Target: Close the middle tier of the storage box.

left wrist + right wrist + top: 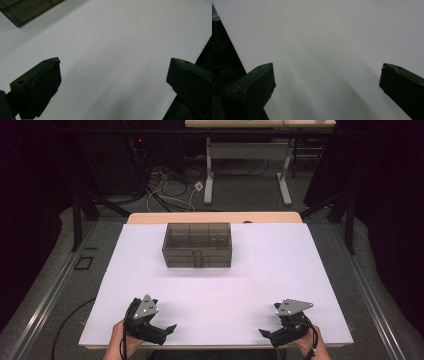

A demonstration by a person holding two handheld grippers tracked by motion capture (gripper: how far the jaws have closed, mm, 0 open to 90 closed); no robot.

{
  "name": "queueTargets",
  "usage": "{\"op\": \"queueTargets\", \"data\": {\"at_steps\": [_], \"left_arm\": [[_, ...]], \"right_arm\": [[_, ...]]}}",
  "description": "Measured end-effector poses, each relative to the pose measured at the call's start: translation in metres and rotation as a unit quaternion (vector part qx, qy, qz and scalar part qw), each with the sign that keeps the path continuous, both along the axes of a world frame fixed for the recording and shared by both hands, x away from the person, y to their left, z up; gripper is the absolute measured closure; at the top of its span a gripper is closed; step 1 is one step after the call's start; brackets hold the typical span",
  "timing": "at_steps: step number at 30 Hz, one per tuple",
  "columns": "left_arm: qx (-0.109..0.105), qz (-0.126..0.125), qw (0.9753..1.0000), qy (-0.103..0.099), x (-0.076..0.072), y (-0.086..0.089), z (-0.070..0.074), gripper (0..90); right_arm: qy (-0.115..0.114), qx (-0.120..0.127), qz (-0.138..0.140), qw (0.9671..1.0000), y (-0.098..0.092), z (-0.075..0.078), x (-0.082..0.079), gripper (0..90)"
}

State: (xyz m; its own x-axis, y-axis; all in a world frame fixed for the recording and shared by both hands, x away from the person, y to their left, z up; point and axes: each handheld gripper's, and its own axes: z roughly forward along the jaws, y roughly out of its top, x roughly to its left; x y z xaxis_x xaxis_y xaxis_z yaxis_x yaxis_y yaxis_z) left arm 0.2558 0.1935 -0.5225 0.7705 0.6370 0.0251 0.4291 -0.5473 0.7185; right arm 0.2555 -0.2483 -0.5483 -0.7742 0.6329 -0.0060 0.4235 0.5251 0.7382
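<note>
Smoked drawer organizer is sited at table 12 o'clock, long axis 9-to-3; left gripper is nearer, right gripper farther; both jaw pairs are held apart, nothing gripped.

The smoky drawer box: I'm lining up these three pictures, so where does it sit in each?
High view: the drawer box stands at the table's far centre, ahead of both grippers.
Left gripper view: one corner at top left, above the left jaw.
Right gripper view: not in it.
Shared landmark: the white tabletop.
</note>
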Motion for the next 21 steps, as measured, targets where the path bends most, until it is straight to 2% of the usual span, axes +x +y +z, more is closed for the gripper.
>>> {"op": "queueTargets", "data": {"at_steps": [12,18,21], "left_arm": [[0.004,0.01,0.9999,0.01,-0.002,0.01,-0.008,0.0],[0.007,0.014,0.9999,0.006,0.002,0.014,-0.009,0.0],[0.004,0.017,0.9998,0.01,0.005,0.016,-0.01,0.0]], "right_arm": [[0.003,-0.002,0.001,1.0,0.0,-0.001,0.001,0.0],[0.004,-0.003,0.003,1.0,0.0,-0.001,0.001,0.0],[0.004,-0.003,0.005,1.0,0.0,-0.002,0.001,0.0]]}}
